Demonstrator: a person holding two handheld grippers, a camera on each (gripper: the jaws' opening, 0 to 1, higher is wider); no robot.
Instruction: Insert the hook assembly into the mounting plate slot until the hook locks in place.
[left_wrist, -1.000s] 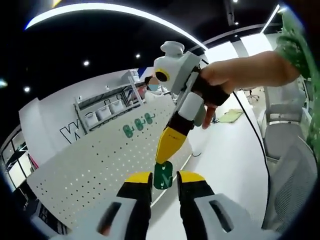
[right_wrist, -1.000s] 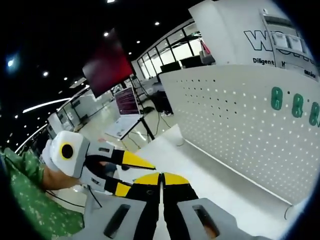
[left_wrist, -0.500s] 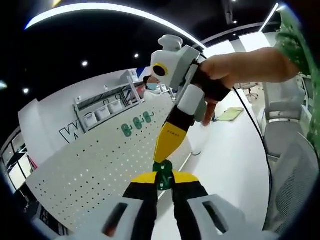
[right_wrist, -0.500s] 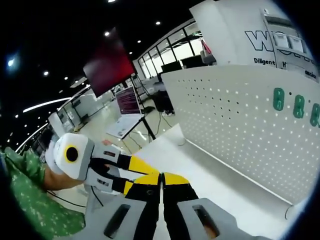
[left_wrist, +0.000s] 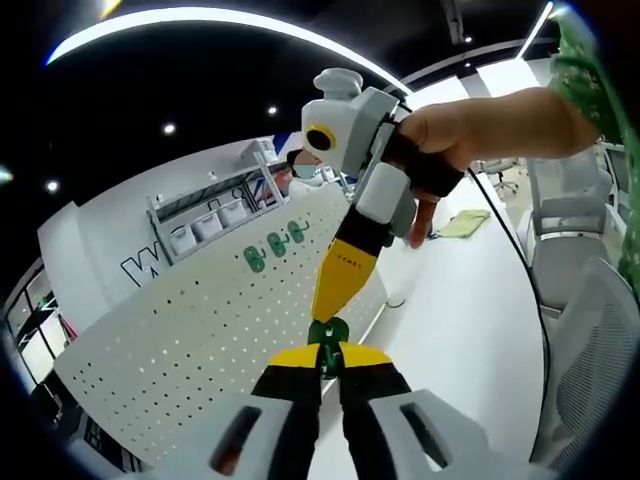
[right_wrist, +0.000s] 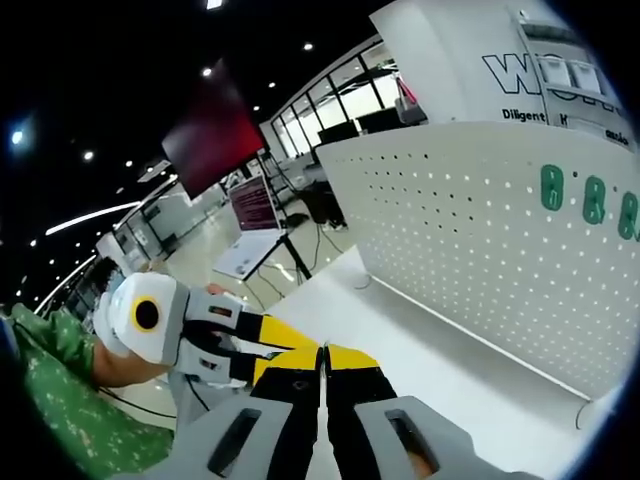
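A small green hook (left_wrist: 327, 333) hangs in the air in front of the white pegboard (left_wrist: 180, 340). In the left gripper view my left gripper (left_wrist: 328, 354) is shut on its lower part. My right gripper (left_wrist: 328, 318) reaches down from above, its yellow jaws shut on the hook's top. Three more green hooks (left_wrist: 277, 244) sit in a row near the board's upper edge. In the right gripper view my right gripper (right_wrist: 322, 352) is shut, and the left gripper (right_wrist: 285, 345) meets its tips from the left; the held hook is hidden there. The pegboard (right_wrist: 470, 230) stands to the right with its green hooks (right_wrist: 594, 198).
The pegboard stands on a white table (left_wrist: 450, 310). A mesh chair (left_wrist: 590, 330) is at the right, and a cable (left_wrist: 505, 240) crosses the table. Shelves with bins (left_wrist: 210, 220) stand behind the board. A monitor on a stand (right_wrist: 255, 205) is beyond the table.
My left gripper, open a second ago with the hook between its jaws, has shut on the hook. The right gripper has kept its hold from above.
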